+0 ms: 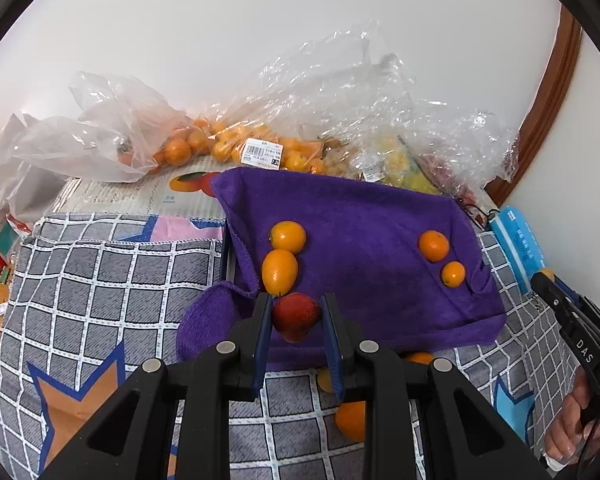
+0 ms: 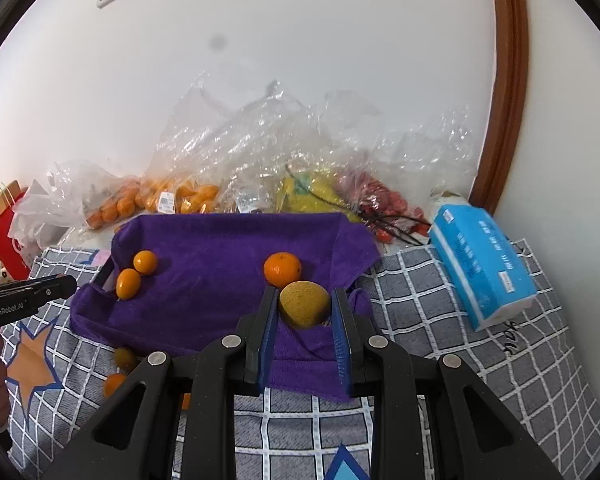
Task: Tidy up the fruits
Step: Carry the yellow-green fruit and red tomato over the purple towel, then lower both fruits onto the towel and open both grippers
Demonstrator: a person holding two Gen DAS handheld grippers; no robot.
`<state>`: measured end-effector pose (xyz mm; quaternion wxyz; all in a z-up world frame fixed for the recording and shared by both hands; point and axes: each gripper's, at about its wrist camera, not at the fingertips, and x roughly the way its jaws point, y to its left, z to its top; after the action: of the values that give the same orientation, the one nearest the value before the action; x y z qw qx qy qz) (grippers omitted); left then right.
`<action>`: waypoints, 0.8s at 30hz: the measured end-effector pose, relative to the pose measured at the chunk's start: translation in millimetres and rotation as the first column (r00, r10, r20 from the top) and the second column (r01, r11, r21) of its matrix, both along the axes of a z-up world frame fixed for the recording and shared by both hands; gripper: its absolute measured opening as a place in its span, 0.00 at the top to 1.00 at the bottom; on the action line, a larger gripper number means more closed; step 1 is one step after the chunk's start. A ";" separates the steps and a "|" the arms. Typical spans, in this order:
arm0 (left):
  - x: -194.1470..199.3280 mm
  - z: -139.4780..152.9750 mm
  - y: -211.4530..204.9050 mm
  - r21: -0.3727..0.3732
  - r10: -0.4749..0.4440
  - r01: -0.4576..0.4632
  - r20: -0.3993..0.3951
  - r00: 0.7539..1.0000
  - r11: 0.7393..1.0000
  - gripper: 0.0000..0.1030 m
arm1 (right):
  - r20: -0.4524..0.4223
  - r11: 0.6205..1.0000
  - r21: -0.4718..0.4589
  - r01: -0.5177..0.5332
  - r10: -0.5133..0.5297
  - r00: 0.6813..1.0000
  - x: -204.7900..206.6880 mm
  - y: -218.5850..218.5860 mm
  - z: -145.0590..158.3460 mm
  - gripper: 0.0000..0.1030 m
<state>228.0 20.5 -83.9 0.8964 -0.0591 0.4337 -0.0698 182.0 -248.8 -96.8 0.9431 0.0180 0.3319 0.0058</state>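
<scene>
The left gripper (image 1: 296, 318) pinches a red fruit (image 1: 296, 316) above the near-left edge of the purple towel (image 1: 360, 232). The right gripper (image 2: 304, 312) brackets a yellow-green fruit (image 2: 304, 304) at the near-right edge; whether its fingers press it cannot be told. Each fruit lies directly between its own fingers.

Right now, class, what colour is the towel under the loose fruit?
Purple; the towel shows best in the right wrist view.

Four oranges (image 1: 287, 236) lie on a towel (image 1: 364, 216), bagged fruit (image 1: 228, 142) behind it, a tissue pack (image 2: 482, 266) to its right.
</scene>
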 end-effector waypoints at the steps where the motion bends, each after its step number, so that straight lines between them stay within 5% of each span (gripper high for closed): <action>1: 1.8 -1.9 0.0 0.000 0.000 0.000 -0.004 1.000 1.000 0.77 | -0.006 1.000 0.001 0.000 0.000 1.000 2.5 0.2 -2.6 0.75; 24: 46.1 -54.3 0.7 -0.002 0.008 -0.008 -0.126 0.992 1.000 0.77 | -0.181 0.998 0.060 -0.025 0.035 0.983 57.9 0.9 -73.1 0.75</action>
<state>274.0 21.2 -138.2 0.8674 -0.0661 0.4892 -0.0627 239.9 -247.9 -169.9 0.9078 0.0404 0.4165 0.0279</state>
